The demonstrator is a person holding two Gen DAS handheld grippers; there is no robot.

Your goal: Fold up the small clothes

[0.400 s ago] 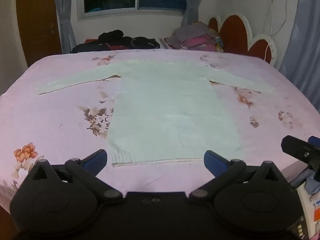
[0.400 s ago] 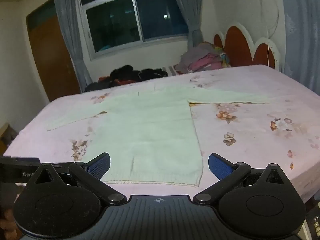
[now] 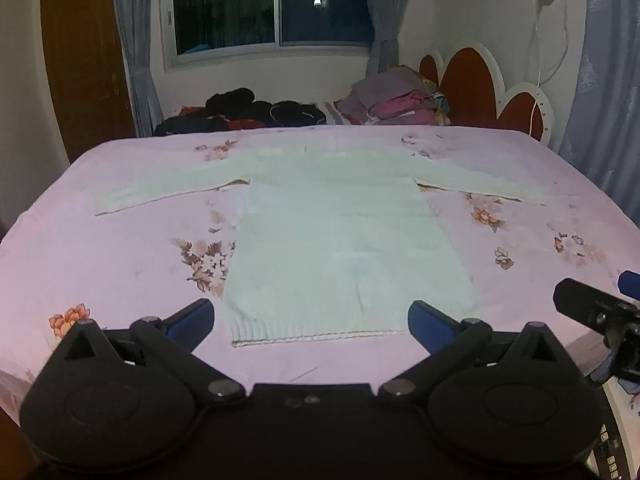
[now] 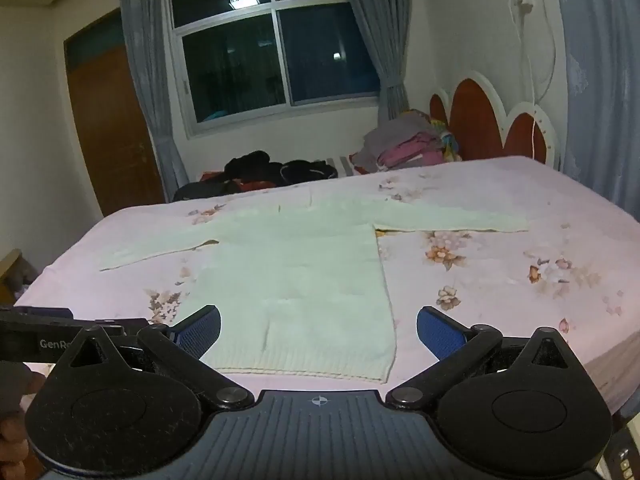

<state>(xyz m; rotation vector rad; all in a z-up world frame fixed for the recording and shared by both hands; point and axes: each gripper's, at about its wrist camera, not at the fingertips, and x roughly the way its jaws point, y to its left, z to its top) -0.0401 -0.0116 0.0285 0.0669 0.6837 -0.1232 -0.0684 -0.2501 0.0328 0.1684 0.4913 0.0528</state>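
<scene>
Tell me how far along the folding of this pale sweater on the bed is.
Done: the pale sweater lies flat on the pink bed sheet, both sleeves spread out sideways. In hand: nothing; the left tool and right tool are open and empty, near the hem. Left: every fold, sleeves and body. A stack of folded clothes sits by the headboard.

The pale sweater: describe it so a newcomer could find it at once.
Start at the big bed with the pink flowered sheet. Spread flat across its middle lies the pale sweater, both sleeves stretched out sideways and its ribbed hem nearest the cameras. Unlike the dark clothes and the folded stack behind, it lies alone, unfolded, almost white.
</scene>
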